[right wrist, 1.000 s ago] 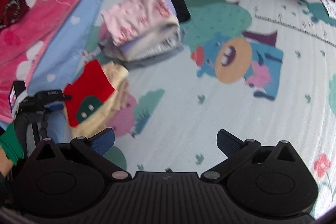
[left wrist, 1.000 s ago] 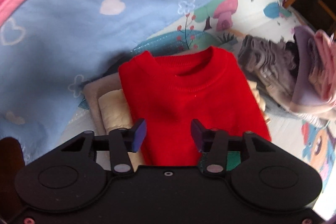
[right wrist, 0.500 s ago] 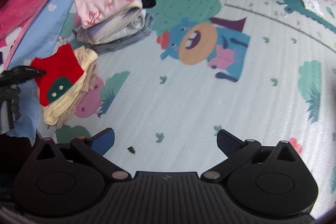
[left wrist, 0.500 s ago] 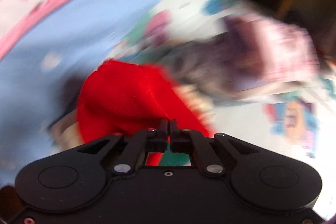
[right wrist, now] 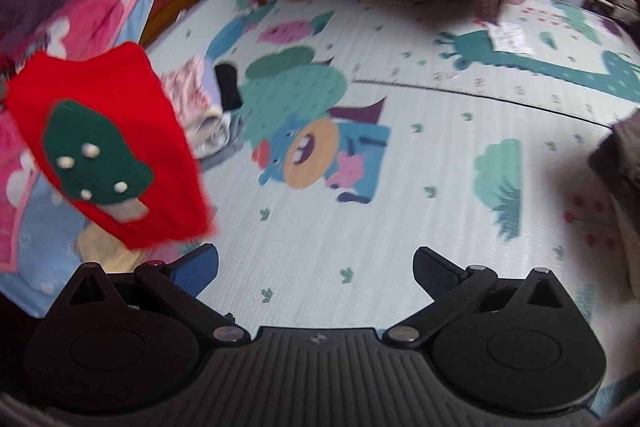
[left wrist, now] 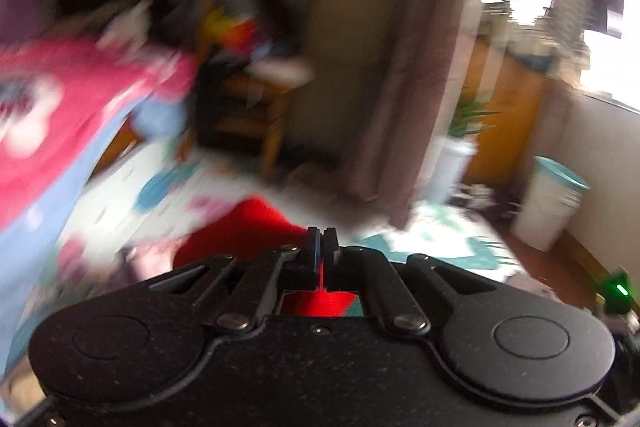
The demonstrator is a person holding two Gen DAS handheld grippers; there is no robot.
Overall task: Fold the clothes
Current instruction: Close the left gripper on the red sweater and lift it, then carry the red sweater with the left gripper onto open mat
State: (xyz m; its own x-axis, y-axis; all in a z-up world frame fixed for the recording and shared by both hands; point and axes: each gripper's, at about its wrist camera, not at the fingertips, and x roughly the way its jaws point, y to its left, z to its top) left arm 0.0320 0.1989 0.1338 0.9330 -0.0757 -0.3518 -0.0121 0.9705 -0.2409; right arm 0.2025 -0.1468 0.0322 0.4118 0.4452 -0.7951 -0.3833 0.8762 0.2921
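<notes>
Red sweater [right wrist: 120, 131] pinched in left tongs [left wrist: 322, 243], airborne.

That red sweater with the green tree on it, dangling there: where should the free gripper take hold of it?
Probably the lower right corner of the red sweater, coming from the right over the play mat. It hangs tilted from the left gripper, so that edge dangles free nearest the open right gripper.
</notes>
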